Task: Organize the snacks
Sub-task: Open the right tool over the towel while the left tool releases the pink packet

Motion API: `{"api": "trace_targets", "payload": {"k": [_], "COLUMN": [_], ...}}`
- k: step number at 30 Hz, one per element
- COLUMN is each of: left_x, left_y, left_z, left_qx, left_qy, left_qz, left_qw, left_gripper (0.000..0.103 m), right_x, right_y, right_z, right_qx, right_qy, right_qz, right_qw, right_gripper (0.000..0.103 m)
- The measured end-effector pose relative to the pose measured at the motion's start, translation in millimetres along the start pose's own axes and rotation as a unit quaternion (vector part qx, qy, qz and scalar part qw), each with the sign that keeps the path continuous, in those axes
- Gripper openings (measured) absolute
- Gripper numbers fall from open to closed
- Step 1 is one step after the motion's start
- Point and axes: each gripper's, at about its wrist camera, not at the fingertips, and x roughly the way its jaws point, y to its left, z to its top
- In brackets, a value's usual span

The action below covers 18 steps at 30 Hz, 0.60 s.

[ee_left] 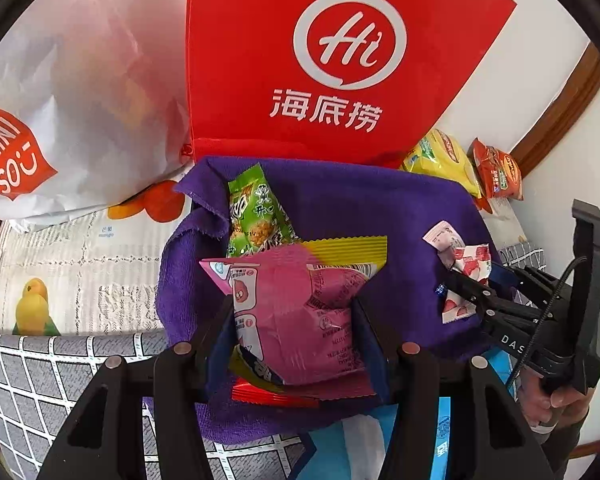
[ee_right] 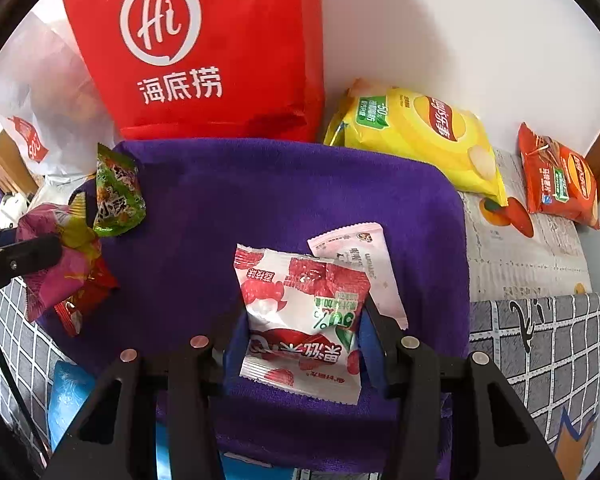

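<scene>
At lower centre the left hand-held gripper [ee_left: 294, 320] clamps a pink foil snack packet [ee_left: 296, 312] and the right hand-held gripper [ee_right: 300, 320] a red-and-white snack packet [ee_right: 300, 312], both over the purple cloth [ee_right: 260, 200] (green packet [ee_right: 118, 200] upper left); a red paper bag [ee_right: 220, 40] stands behind.

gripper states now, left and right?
Left gripper: closed on the pink snack packet.
Right gripper: closed on the red-and-white snack packet.

Black fingers [ee_left: 220, 320], blue pads, silver screws, seemingly "DAS" lettering.
</scene>
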Motion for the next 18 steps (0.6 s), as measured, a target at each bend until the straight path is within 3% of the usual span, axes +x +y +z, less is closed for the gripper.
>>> {"api": "trace_targets", "payload": {"k": [9, 18], "left_x": [3.8, 4.9], "left_y": [-3.5, -8.3], "left_z": [-1.1, -0.9], "left_qx": [0.003, 0.007], "left_qy": [0.004, 0.01], "left_qz": [-0.006, -0.012], "left_qw": [1.0, 0.9999], "left_gripper": [0.054, 0.055], "right_x": [-11.4, -54.3], "right_y": [-1.1, -7.5], "right_z": [1.7, 10.2], "right_qx": [0.01, 0.034], "right_qy": [-0.015, -0.074], "right_qz": [0.011, 0.012], "right_qw": [1.0, 0.997], "right_gripper": [0.055, 0.065]}}
